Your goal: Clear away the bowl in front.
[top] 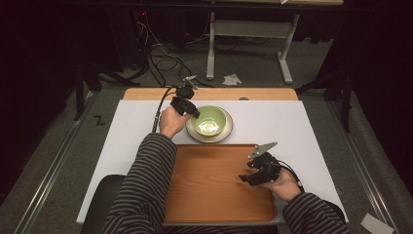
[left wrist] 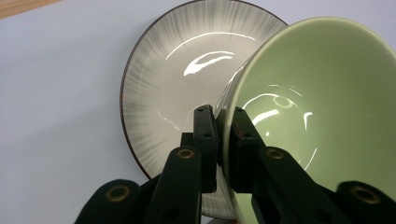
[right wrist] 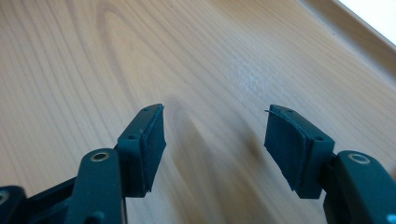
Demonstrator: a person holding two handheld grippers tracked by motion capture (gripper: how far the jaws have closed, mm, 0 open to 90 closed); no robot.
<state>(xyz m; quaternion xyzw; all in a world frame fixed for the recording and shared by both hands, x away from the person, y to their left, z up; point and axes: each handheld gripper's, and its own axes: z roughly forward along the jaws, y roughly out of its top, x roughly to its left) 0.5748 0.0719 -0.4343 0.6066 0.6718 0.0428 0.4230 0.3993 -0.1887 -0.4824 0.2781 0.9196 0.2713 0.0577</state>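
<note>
Left gripper (left wrist: 224, 135) clamped on the near rim of the green bowl (left wrist: 322, 121), one jaw inside, one outside. Bowl tilted over the plate (left wrist: 159, 88), beyond the tray (top: 214, 180). Right gripper (right wrist: 215, 140) hung agape over the tray, holding nothing.

We note a dark room: black walls or drapes close off the left, right and far sides, and light falls mainly on the counter (top: 292, 122). The counter carries a white covering, with bare wood showing along its far edge. The floor (top: 253, 68) is grey carpet. Beyond the far edge stands a pale grey table frame (top: 210, 48) on two legs with flat feet. Black cables (top: 160, 58) lie tangled on the floor near the far left corner, beside a dark stand (top: 80, 83). A crumpled white scrap (top: 232, 79) lies between the frame's feet. Metal rails (top: 53, 165) run along the floor on the left.
</note>
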